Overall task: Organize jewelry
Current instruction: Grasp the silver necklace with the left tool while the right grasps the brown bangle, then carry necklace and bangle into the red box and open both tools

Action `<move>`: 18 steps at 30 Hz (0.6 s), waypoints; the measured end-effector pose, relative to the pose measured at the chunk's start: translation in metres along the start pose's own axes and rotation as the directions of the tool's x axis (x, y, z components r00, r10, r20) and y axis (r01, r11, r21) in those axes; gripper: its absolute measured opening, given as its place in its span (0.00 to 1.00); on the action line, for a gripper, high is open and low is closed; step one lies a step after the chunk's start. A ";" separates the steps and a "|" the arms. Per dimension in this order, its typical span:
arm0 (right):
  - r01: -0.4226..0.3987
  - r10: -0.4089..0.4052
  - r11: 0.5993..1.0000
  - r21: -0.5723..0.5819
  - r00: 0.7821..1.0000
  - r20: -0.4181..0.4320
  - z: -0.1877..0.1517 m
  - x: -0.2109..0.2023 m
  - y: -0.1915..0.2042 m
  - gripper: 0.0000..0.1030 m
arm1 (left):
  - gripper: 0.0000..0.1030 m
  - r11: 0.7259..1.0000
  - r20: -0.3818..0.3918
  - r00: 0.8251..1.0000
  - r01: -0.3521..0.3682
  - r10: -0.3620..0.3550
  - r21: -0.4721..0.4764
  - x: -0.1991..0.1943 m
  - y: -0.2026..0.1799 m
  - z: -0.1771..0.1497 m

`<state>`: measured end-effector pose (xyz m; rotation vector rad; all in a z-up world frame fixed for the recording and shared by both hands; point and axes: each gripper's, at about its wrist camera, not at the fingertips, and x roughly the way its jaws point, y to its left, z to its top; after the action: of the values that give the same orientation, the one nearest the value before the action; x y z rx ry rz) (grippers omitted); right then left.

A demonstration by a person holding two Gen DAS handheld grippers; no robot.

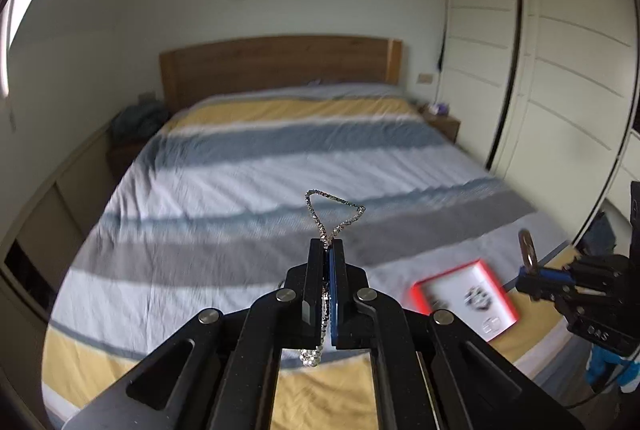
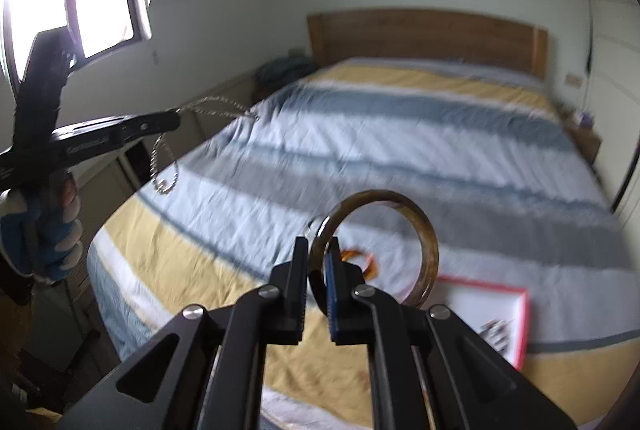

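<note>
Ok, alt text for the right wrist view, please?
The right tool grips a brown bangle above a striped bed. The left tool holds a silver chain; a red-edged tray lies lower right.

Bedspread [image 1: 224,166] motion-blurred in both views, we can't read weave. Red-rimmed tray [image 2: 520,314] at 4 o'clock in right wrist view: contents too small and smeared to identify. Chain [image 1: 334,208] mid-section hidden between left gripper [image 1: 329,250] pads. Orange item [image 2: 360,259] mostly hidden behind right gripper [image 2: 318,250]. Bangle [image 2: 428,250] lower arc hidden by finger [image 2: 340,294]. Nightstand [image 1: 442,120] clutter at 2 o'clock unresolvable.
</note>
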<state>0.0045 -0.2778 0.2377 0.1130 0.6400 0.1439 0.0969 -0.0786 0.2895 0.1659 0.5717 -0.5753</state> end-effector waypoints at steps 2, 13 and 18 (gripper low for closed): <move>0.046 -0.046 0.999 -0.015 0.998 0.038 0.022 -0.026 -0.005 0.07 | 0.02 0.999 0.029 1.000 0.005 -0.006 0.037 -0.016 -0.017 0.027; 0.167 -0.166 0.986 -0.004 0.980 0.107 0.073 -0.064 -0.065 0.07 | 0.02 0.992 0.058 0.998 0.029 -0.037 0.125 0.007 -0.067 0.099; 0.181 -0.182 0.982 0.053 0.983 0.013 0.037 -0.013 -0.123 0.07 | 0.02 0.986 -0.060 0.993 0.104 -0.097 0.130 0.102 -0.093 0.062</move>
<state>0.0284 -0.4034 0.2559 0.1047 0.6336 -0.0497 0.1442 -0.2226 0.2858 0.2805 0.5966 -0.7092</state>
